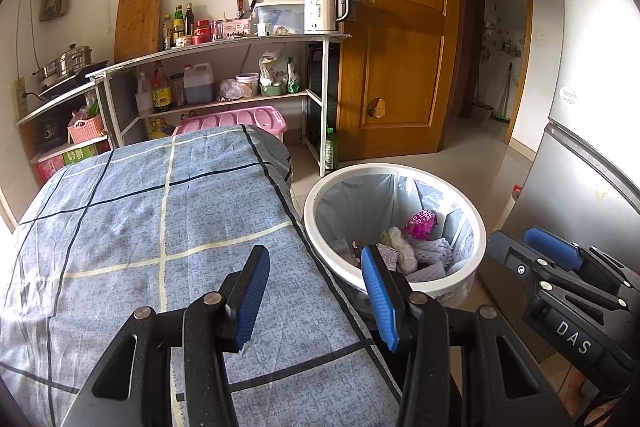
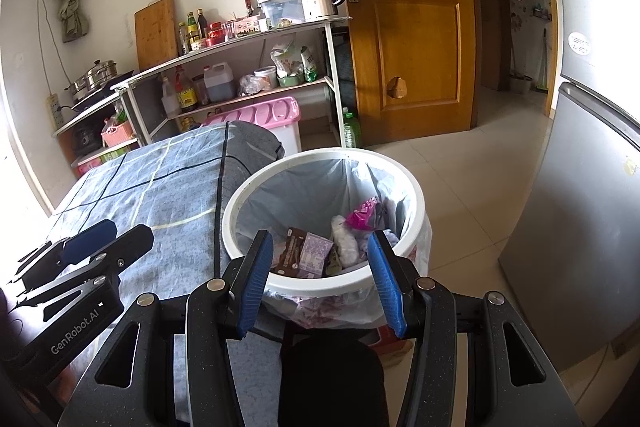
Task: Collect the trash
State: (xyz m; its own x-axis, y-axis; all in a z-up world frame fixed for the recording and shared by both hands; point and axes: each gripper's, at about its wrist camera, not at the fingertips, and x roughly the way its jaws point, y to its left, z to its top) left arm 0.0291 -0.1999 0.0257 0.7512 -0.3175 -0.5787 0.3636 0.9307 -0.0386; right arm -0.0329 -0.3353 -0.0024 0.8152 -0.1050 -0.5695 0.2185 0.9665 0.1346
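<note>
Right wrist: 1 bin (image 2: 320, 277), 2 empty tools (image 2: 320, 253).

Both grippers tilt downward side by side: the left gripper (image 1: 316, 259) and right gripper (image 2: 320, 243) hold their jaws apart, empty.

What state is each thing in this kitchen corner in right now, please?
Left tongs: open, empty.
Right tongs: open, empty.
Trash bin: upright, lined, holding wrappers.
Table cloth: spread flat, nothing on it.
Wooden door: swung open.
Kettle: upright, lid shut.
</note>
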